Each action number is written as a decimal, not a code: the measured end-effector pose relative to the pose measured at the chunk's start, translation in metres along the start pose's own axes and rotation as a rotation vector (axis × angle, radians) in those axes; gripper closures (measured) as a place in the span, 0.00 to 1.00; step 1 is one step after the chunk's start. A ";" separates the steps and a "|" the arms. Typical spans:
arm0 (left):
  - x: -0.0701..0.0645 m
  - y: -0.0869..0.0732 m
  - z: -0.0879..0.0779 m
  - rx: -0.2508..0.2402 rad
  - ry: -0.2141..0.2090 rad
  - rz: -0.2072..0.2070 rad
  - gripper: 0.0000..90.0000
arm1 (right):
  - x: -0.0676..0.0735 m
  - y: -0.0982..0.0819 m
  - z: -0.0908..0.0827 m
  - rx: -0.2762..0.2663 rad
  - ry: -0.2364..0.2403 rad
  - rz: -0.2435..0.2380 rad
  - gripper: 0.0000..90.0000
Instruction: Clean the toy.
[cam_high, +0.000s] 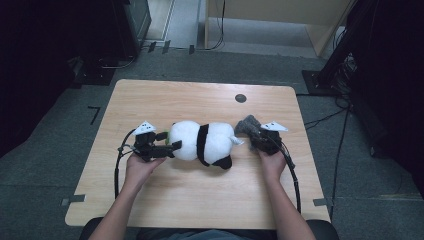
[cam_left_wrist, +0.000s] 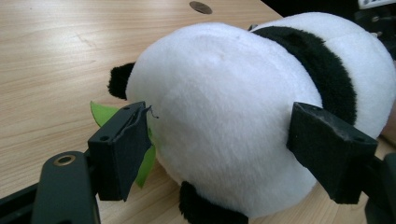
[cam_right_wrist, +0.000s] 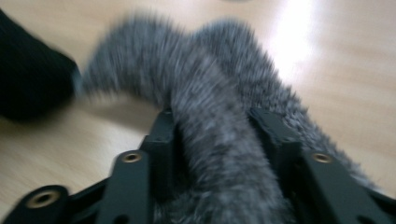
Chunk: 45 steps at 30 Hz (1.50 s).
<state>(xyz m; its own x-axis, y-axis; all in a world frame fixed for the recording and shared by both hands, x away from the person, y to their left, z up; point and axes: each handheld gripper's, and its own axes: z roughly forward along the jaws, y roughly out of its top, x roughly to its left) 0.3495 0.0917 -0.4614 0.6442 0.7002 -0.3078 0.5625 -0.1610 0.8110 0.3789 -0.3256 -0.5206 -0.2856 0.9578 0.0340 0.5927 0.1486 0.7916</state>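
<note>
A black-and-white panda plush (cam_high: 205, 142) lies on its side at the middle of the wooden table (cam_high: 200, 200). My left gripper (cam_high: 167, 141) is at its head end. In the left gripper view its jaws stand wide on either side of the white head (cam_left_wrist: 233, 116), which shows no dent, and a green leaf (cam_left_wrist: 105, 114) pokes out behind the left pad (cam_left_wrist: 123, 149). A grey furry piece (cam_high: 247, 124) lies at the panda's other end. My right gripper (cam_right_wrist: 217, 126) has its pads pressed on that grey fur (cam_right_wrist: 205, 79), and this view is blurred.
A small dark round hole (cam_high: 240, 98) sits near the table's far edge. Cables trail from both grippers toward the front edge. The panda's black foot (cam_right_wrist: 28, 74) lies close to the left of the grey fur. Dark stands and cables surround the table on the floor.
</note>
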 end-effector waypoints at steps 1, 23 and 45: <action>0.000 0.000 0.000 0.002 0.000 0.003 0.23 | 0.000 0.000 0.001 0.024 -0.005 -0.016 0.65; -0.008 0.003 -0.001 0.035 0.048 0.032 0.24 | -0.004 0.008 -0.004 0.046 0.038 -0.100 0.83; -0.016 0.014 0.013 0.047 0.048 0.037 0.13 | 0.021 0.100 -0.054 0.006 0.217 -0.138 0.82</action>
<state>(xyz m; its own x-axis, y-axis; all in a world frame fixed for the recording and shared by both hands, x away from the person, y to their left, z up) 0.3532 0.0694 -0.4515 0.6403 0.7253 -0.2528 0.5628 -0.2191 0.7970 0.3920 -0.3036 -0.4077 -0.5181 0.8534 0.0567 0.5413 0.2759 0.7943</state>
